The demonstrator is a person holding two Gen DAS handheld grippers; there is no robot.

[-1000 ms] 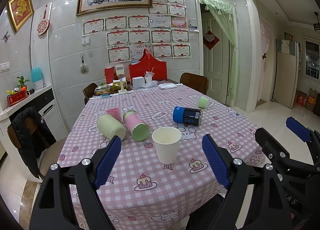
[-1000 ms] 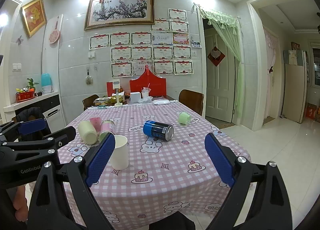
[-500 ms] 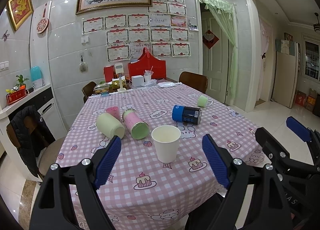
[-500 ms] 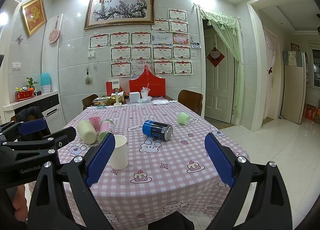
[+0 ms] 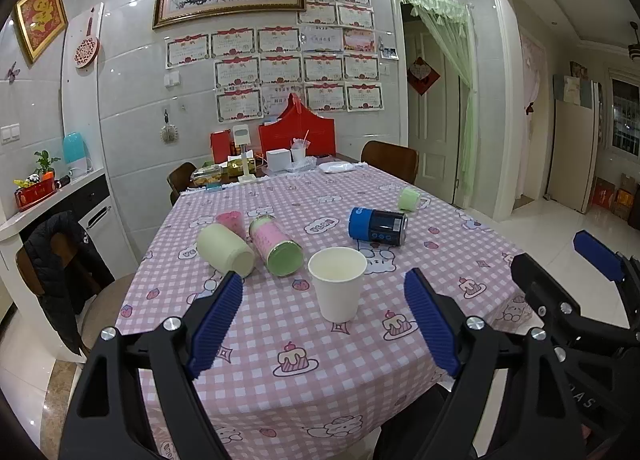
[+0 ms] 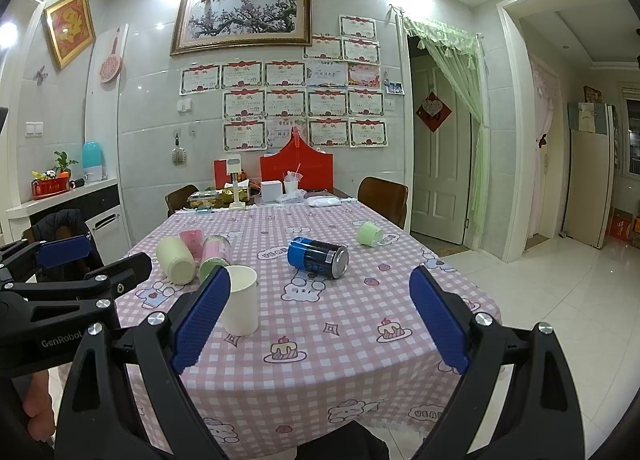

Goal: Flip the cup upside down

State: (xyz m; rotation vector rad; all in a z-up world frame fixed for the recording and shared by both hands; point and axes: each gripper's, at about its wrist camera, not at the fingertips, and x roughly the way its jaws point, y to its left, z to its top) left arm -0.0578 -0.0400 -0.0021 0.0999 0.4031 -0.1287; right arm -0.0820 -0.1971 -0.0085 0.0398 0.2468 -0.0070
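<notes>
A white paper cup (image 5: 338, 284) stands upright, mouth up, on the pink checked tablecloth near the front of the table; it also shows in the right wrist view (image 6: 240, 300), partly behind a blue pad. My left gripper (image 5: 324, 324) is open and empty, held back from the table with the cup in line between its pads. My right gripper (image 6: 320, 320) is open and empty, to the right of the cup and off the table's front edge.
Lying on the table (image 5: 360, 372): a cream cup (image 5: 225, 250), a pink can with a green end (image 5: 276, 246), a pink cup (image 5: 231, 220), a blue can (image 5: 378, 226), a small green cup (image 5: 409, 198). Boxes and clutter sit at the far end. Chairs stand around.
Both views have drifted slightly lower and closer to the table edge. The cup and other objects have not moved. Both grippers stay open.
</notes>
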